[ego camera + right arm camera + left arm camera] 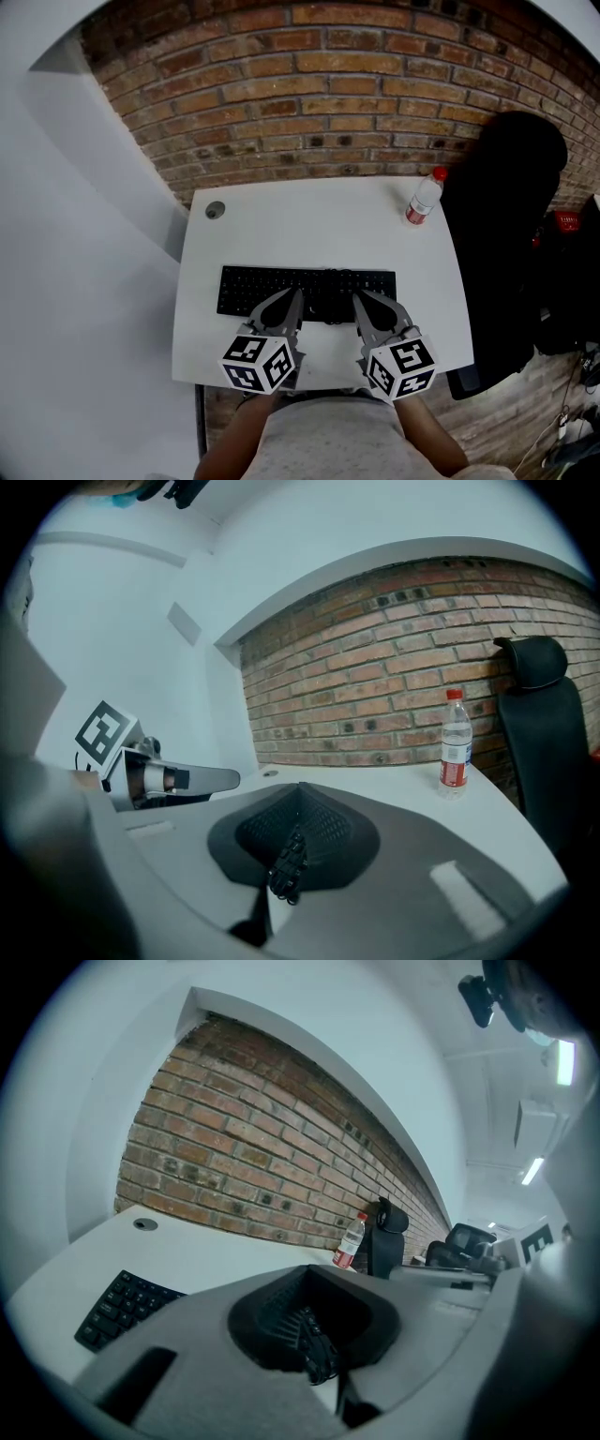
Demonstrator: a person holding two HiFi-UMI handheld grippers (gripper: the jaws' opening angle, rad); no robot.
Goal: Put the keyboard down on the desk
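Observation:
A black keyboard lies level across the middle of the white desk; whether it rests on the top or hangs just above it I cannot tell. My left gripper is shut on the left half of its near edge. My right gripper is shut on the right half. In the left gripper view a strip of keys shows pinched inside the left gripper, and the keyboard's left end juts out beside it. In the right gripper view the right gripper shows the same pinched edge.
A plastic water bottle with a red cap stands at the desk's back right corner. A black office chair stands right of the desk. A round cable grommet sits at the back left. A brick wall runs behind.

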